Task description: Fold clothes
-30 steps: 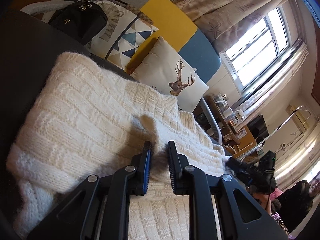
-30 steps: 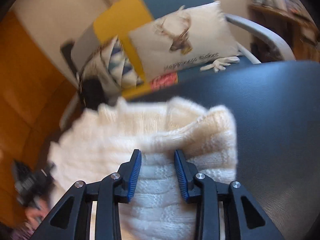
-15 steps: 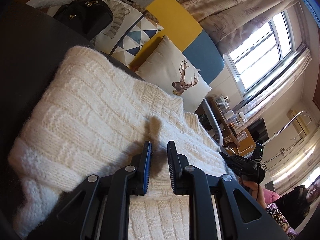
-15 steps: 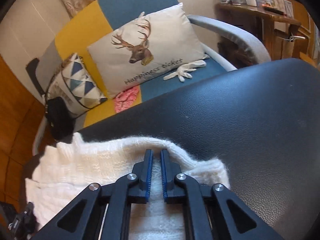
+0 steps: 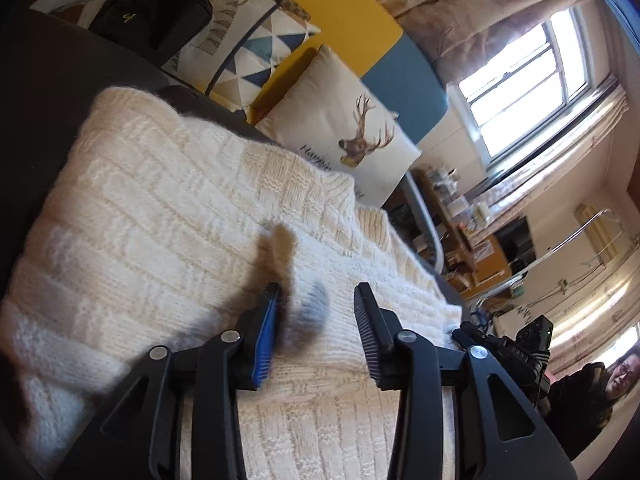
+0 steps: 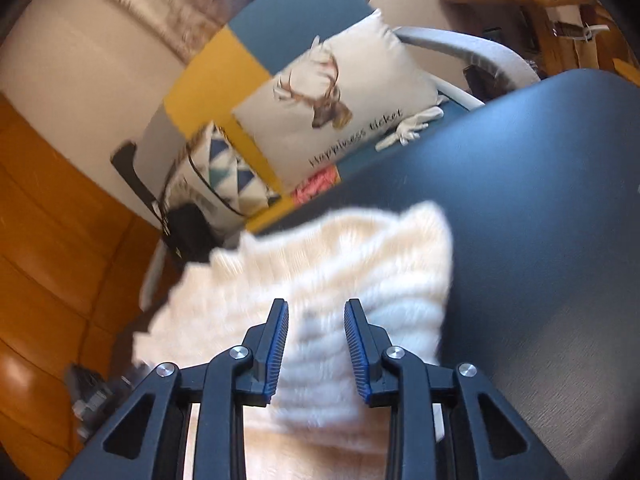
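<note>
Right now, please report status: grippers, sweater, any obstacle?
Left gripper and right gripper open, jaws just opened. Cream sweater folded on dark table. No obstacle.

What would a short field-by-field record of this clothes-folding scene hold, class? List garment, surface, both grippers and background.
garment: cream knitted sweater, lying folded
surface: dark table
left gripper: jaws just opened, apart above the knit, nothing gripped
right gripper: jaws just opened, apart over the sweater's edge, nothing gripped
background: deer cushion, triangle-pattern cushion, black bag
</note>
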The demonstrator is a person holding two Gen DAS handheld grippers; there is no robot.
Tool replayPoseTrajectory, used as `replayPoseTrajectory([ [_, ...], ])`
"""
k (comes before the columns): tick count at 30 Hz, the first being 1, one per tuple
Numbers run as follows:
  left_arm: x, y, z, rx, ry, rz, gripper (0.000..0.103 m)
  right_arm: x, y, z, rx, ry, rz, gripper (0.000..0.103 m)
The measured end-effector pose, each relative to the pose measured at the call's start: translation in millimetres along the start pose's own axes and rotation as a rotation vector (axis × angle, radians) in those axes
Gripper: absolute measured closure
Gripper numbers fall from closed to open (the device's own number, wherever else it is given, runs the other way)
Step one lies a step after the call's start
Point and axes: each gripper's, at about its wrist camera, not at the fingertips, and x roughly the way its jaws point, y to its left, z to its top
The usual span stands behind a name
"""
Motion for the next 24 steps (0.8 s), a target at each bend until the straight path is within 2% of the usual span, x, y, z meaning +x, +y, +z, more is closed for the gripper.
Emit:
replayPoseTrajectory([
  [6,16,-4,18,-0.044,0.088,0.048,0.062,3,4,-26,-0.005,-0.001,-0.005,0.073],
  [8,15,-10,19,-0.028,0.063,0.052,0.062,3,5,-27,-0.014,-0.005,-0.009,0.073],
  [10,13,-23,17,0.062,0.032,0.106,0.090,0,6,-28,-0.009,-0.020,-0.005,0.073],
  [11,13,-27,15,0.090,0.035,0.108,0.092,-1,6,-28,-0.004,-0.029,-0.002,0.073],
  [12,12,-31,13,0.117,0.032,0.109,0.093,-3,6,-28,0.000,-0.038,0.002,0.073],
  [14,-3,-37,9,0.145,-0.038,0.082,0.094,-11,7,-28,0.006,-0.082,0.008,0.073],
  [16,-23,-35,7,0.134,-0.130,0.027,0.094,-23,7,-27,0.009,-0.135,0.010,0.073],
  [19,-42,-26,6,0.107,-0.206,0.014,0.094,-32,5,-26,0.022,-0.167,0.017,0.073],
  [21,-46,-17,4,0.092,-0.214,0.032,0.094,-35,2,-26,0.031,-0.171,0.019,0.073],
  [24,-38,-2,2,0.054,-0.173,0.065,0.094,-34,0,-24,0.047,-0.167,0.031,0.073],
])
